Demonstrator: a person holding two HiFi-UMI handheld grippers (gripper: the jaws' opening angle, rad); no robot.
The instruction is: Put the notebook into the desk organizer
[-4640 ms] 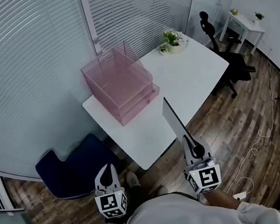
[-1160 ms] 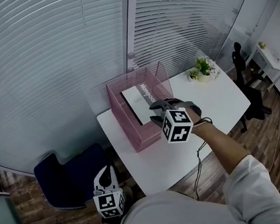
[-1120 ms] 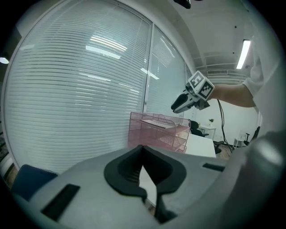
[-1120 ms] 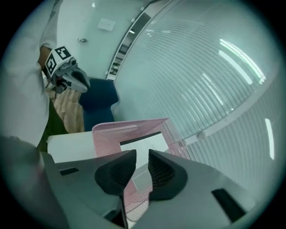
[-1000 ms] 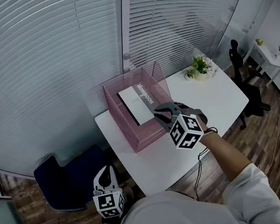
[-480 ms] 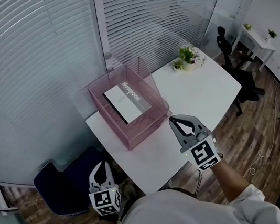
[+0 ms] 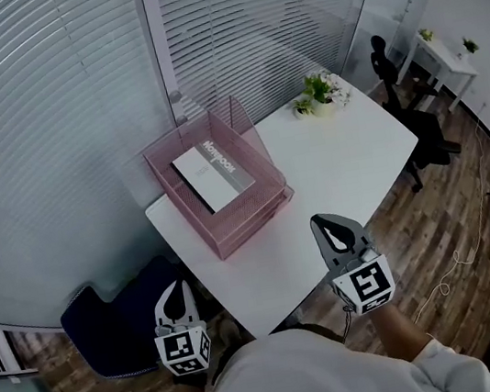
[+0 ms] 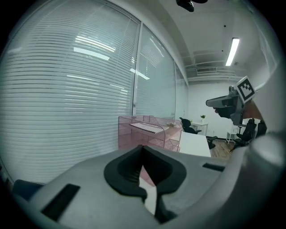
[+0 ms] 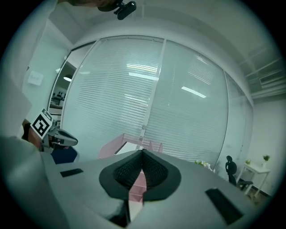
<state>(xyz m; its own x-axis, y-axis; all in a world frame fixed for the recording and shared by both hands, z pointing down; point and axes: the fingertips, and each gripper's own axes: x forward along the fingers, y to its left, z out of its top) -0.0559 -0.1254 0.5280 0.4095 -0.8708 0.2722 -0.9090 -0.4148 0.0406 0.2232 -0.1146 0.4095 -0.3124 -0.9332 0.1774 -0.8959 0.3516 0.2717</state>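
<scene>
Looking down in the head view: a flat grey-and-white notebook (image 7: 214, 175) lies in the top tray of the pink wire-mesh desk organizer (image 7: 245, 223). The organizer sits at the back-left corner of the white bench (image 7: 333, 166). Left claw (image 7: 176, 288) hangs low off the bench's near-left side, over a dark blue seat (image 7: 114, 301), closed. Right claw (image 7: 327, 221) is over the bench's near edge, well apart from the organizer, closed and empty. Small potted green plant (image 7: 318, 90) stands at the far corner.

Left gripper view: left claw (image 8: 142, 147) jaws together, nothing between. Notebook (image 8: 145, 127) shows edge-on on the organizer's (image 8: 154, 139) top tier; right claw (image 8: 210, 103) is up at right.

Right gripper view: right claw (image 9: 143, 153) jaws pressed together, empty. Organizer (image 9: 111, 147) is ahead by the slatted window blinds (image 9: 111, 103); left claw (image 9: 73, 142) is at left.
</scene>
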